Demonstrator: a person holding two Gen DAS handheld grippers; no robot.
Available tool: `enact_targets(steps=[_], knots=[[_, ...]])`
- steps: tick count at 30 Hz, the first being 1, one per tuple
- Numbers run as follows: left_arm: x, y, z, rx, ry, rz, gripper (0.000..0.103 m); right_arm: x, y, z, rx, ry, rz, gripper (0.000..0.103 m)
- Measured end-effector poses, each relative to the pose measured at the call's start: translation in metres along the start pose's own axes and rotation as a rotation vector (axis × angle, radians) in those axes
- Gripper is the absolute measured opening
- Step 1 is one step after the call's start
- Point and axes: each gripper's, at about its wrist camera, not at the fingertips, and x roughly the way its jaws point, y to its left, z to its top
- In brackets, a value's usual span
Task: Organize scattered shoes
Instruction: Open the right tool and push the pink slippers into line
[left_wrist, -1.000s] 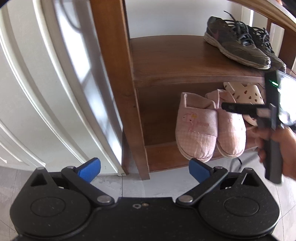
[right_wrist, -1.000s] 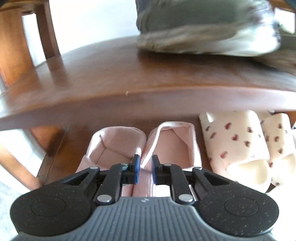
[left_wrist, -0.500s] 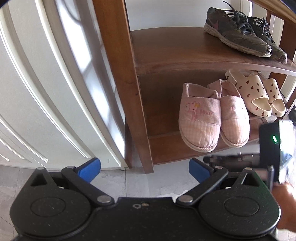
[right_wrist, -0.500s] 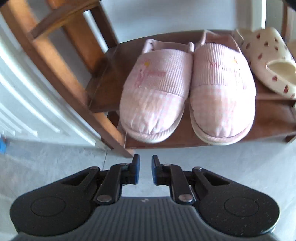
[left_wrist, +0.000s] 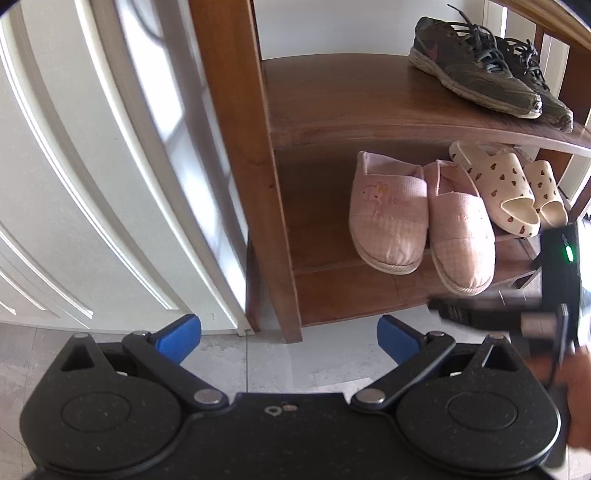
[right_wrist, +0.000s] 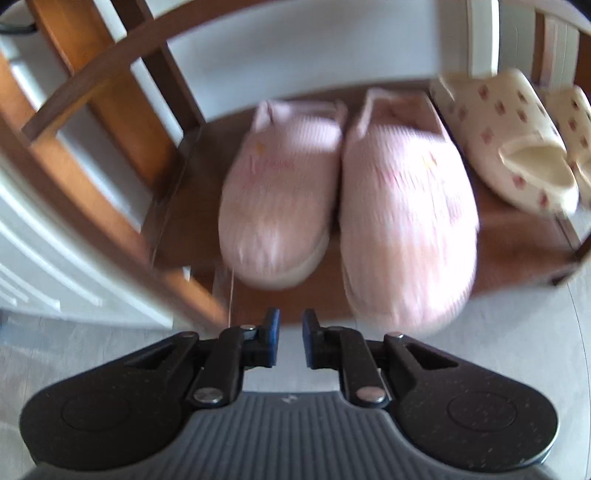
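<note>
The left wrist view takes in the whole wooden shoe rack: a pair of dark sneakers on the upper shelf at the far right, and below them, on the lower shelf, a pair of pink slippers with a pair of cream sandals dotted with hearts just to their right. It also shows a white panelled door to the left of the rack, the grey tiled floor, and the right gripper reaching in from the right edge, a hand behind it.

The right wrist view is blurred and sees only the lower shelf, so the sneakers are out of its frame. Here the pink slippers fill the middle, toes toward the camera, with the sandals at the far right.

The left gripper has its blue pads spread wide with nothing between them; the slippers lie well beyond it, up and to the right. The right gripper is nearly closed, a narrow empty gap between its pads, and the slippers' toes sit just past its tips, not touching.
</note>
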Motion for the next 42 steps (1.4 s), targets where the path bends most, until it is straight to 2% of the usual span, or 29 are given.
enact_targets(steps=[3, 6, 10, 13, 16, 20, 25, 32, 37, 42], knots=[[0.0, -0.005, 0.002, 0.011, -0.005, -0.007, 0.102, -0.001, -0.018, -0.003, 0.018, 0.011, -0.059, 0.017], [0.0, -0.008, 0.002, 0.022, -0.008, -0.009, 0.102, 0.008, -0.035, 0.012, 0.035, 0.003, -0.085, 0.015], [-0.001, -0.01, 0.002, 0.025, -0.005, -0.007, 0.102, 0.011, -0.04, 0.039, 0.013, -0.071, -0.124, 0.017], [-0.002, -0.01, 0.001, 0.023, 0.0, -0.007, 0.102, 0.01, -0.042, 0.044, 0.049, -0.055, -0.092, 0.017], [-0.004, -0.01, 0.003, 0.012, -0.003, -0.006, 0.102, 0.011, -0.025, 0.03, 0.003, 0.007, -0.015, 0.017], [-0.005, -0.008, 0.005, 0.003, -0.01, 0.004, 0.102, 0.025, -0.002, 0.021, -0.038, 0.051, 0.045, 0.017], [-0.003, 0.001, 0.006, -0.004, -0.012, 0.026, 0.102, 0.042, 0.011, 0.036, -0.004, 0.03, 0.049, 0.018], [-0.004, 0.005, 0.004, -0.019, -0.002, 0.033, 0.102, 0.041, 0.006, 0.059, 0.053, -0.026, -0.012, 0.018], [-0.009, -0.001, 0.007, -0.016, -0.012, 0.013, 0.102, 0.023, -0.008, 0.046, 0.069, -0.007, -0.026, 0.018], [-0.009, -0.01, 0.01, -0.008, -0.024, -0.012, 0.102, 0.011, -0.031, 0.03, 0.076, 0.025, -0.104, 0.018]])
